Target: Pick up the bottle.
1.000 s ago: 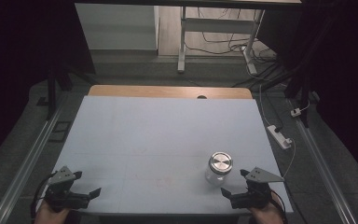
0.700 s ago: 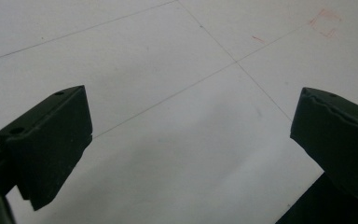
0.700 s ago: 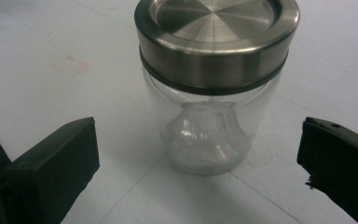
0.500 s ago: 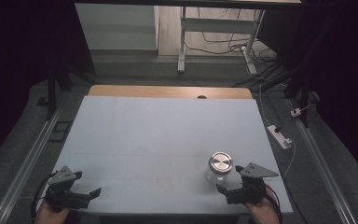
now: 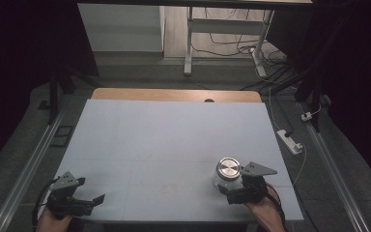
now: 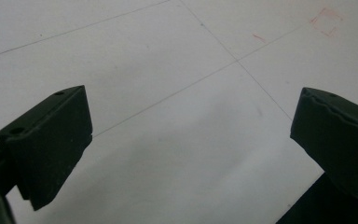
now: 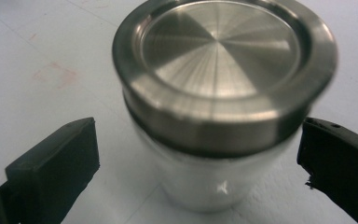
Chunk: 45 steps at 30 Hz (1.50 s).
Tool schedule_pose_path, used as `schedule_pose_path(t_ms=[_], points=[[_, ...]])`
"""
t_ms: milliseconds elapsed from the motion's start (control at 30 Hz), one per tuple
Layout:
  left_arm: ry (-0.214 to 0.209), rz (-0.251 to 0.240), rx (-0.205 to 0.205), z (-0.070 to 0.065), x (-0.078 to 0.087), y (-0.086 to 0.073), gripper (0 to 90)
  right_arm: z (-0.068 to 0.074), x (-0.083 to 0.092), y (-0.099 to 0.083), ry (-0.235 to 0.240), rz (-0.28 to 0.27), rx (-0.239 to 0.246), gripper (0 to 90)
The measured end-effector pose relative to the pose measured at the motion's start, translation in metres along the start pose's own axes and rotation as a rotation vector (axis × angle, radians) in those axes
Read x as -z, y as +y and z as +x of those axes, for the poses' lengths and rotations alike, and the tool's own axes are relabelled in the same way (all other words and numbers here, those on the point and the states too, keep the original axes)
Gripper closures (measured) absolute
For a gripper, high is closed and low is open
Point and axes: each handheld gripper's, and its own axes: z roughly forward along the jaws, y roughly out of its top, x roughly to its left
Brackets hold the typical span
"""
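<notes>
My right gripper [image 7: 198, 154] stands apart around the clear glass jar with the brushed steel lid [image 7: 223, 100], at 5 o'clock on the pale counter [image 5: 164, 140], while my left gripper [image 6: 191, 140] waits apart and empty; if I close on the lid's rim, I think the smooth jar may slip or tip.

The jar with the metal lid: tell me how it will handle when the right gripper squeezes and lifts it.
The jar looks rigid, with a smooth, glossy body, so it may slip in the pads unless gripped firmly. Its metal lid is wider than the body, a lip that could catch on the jaws. Standing upright on the table, it seems squat enough to resist tipping. The right gripper is open around it.
</notes>
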Motion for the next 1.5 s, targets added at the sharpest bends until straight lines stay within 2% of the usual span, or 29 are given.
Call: schedule_pose_path(t_ms=[200,433,567,700,800,1200,1267,1500], points=[[-0.003,0.000,0.001,0.000,0.000,0.000,0.0,-0.004,-0.013,0.003,-0.011,0.029,-0.007,0.0],[-0.004,0.002,0.000,0.000,0.000,0.000,0.0,-0.008,-0.017,0.004,-0.017,0.022,-0.034,0.0],[-0.002,0.003,-0.002,0.000,0.000,0.000,0.0,-0.008,-0.017,0.005,-0.001,0.017,-0.038,8.8],[-0.005,0.003,-0.003,0.000,0.000,0.000,0.0,-0.007,-0.016,0.005,0.008,0.018,-0.024,12.8],[-0.005,0.005,-0.006,0.000,0.000,0.000,0.0,-0.004,-0.014,0.005,-0.017,0.010,0.024,14.4],[-0.011,0.009,-0.018,-0.001,-0.001,0.001,0.0,-0.001,-0.011,0.008,-0.033,0.009,0.050,14.9],[-0.012,0.009,-0.019,-0.001,-0.001,0.001,0.0,-0.001,-0.009,0.011,-0.018,-0.002,0.044,14.9],[-0.012,0.012,-0.011,0.000,-0.001,0.001,0.0,0.004,-0.008,0.020,0.014,-0.011,0.068,14.9]])
